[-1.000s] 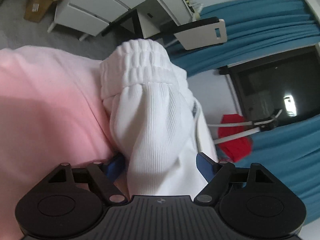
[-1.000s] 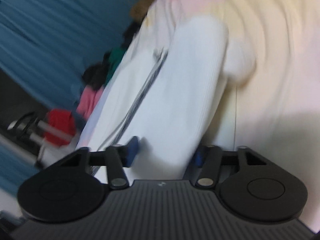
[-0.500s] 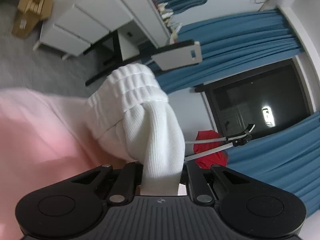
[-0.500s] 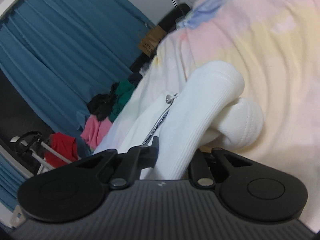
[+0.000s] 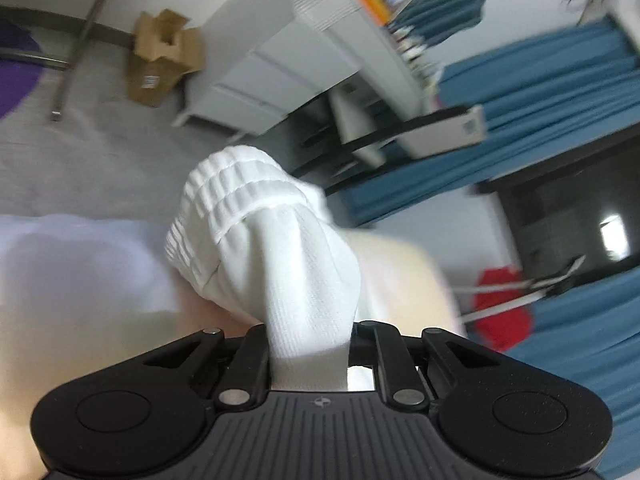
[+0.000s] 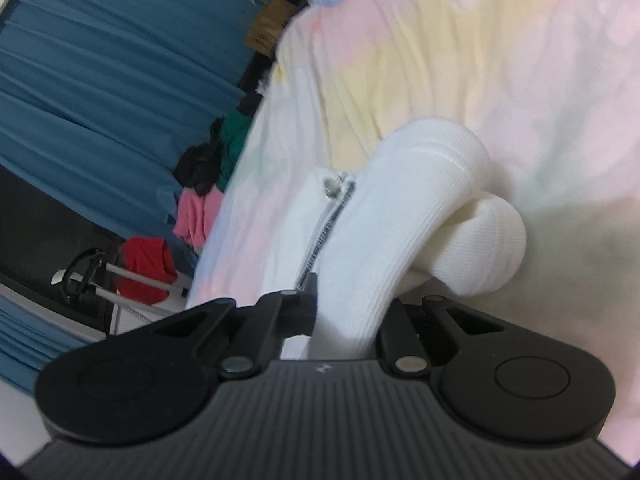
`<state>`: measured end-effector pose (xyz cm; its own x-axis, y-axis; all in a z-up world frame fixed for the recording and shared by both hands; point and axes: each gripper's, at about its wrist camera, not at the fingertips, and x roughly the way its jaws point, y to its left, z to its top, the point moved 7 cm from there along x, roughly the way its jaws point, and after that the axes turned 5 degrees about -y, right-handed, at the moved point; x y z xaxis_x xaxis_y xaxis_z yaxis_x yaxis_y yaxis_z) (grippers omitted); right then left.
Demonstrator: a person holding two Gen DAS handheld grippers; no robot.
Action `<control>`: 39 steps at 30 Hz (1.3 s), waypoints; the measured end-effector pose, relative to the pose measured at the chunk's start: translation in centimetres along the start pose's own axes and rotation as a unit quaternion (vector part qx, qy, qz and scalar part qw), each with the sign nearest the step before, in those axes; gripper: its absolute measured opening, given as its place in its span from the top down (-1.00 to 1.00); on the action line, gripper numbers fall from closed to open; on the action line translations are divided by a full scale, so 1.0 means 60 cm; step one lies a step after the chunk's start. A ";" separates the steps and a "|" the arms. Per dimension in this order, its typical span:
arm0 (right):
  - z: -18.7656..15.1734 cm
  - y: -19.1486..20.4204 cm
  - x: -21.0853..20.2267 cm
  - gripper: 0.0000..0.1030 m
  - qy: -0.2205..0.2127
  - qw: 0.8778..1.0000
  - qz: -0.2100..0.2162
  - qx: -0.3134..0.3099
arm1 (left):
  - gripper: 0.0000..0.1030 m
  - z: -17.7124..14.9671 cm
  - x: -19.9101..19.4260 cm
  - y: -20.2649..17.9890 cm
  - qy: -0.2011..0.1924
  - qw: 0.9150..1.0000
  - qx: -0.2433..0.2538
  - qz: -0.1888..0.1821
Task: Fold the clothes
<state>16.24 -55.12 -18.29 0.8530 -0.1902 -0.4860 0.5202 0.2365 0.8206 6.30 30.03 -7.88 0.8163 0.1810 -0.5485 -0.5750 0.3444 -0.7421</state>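
— Both grippers closed up since a second ago! Their blue tips were wide apart then, and now they squeeze the white clothes.

— Yes. Look at the left gripper (image 5: 310, 354) first. Its two black fingers are pinched on the white garment (image 5: 288, 264), right down by the gripper body.

— What does the cloth look like?

— Soft and knitted, with tiny ribs running along it. From the pinch it goes up and away, a bit to the left. At the far end is a puffy gathered band (image 5: 236, 184), like stretchy rows stacked up.

— And the other one?

— The right gripper (image 6: 346, 322) is clamped on the same kind of white ribbed cloth (image 6: 404, 216). That part is long like a tube. It points up and to the right, then bends over in a round fat roll. A thin zipper (image 6: 332, 216) runs beside it on the left.

— Where is it all?

— Lifted a little over the bed. Under it is a fuzzy blanket (image 6: 460, 60) in pink and yellow patches.

— What's farther back?

— Past the left gripper, a grey floor, a brown cardboard box (image 5: 162, 64) and white drawers (image 5: 280, 68). Blue curtains (image 6: 100, 72) hang behind. A pile of pink, green and black clothes (image 6: 208, 184) sits by them, and something red (image 6: 146, 270) on a rack. It's all a bit blurry.
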 end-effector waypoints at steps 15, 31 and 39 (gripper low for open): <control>-0.006 -0.047 0.004 -0.22 0.042 0.996 0.053 0.065 | -0.54 -0.098 -0.119 -0.080 -0.053 0.978 0.195 0.053; 0.012 -0.007 0.057 -0.17 -0.018 0.997 0.064 -0.046 | -0.61 -0.450 -0.063 -0.288 -0.022 0.856 0.502 -0.120; 0.028 -0.022 0.062 -0.03 -0.030 0.998 0.058 -0.023 | -0.65 -0.577 0.008 -0.259 0.052 0.797 0.596 -0.082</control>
<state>18.63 -57.75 -20.69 0.9042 -0.2159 -0.3685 0.4208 0.3027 0.8552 13.75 -7.12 -9.94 0.8310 -0.0125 -0.5562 0.0499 0.9974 0.0520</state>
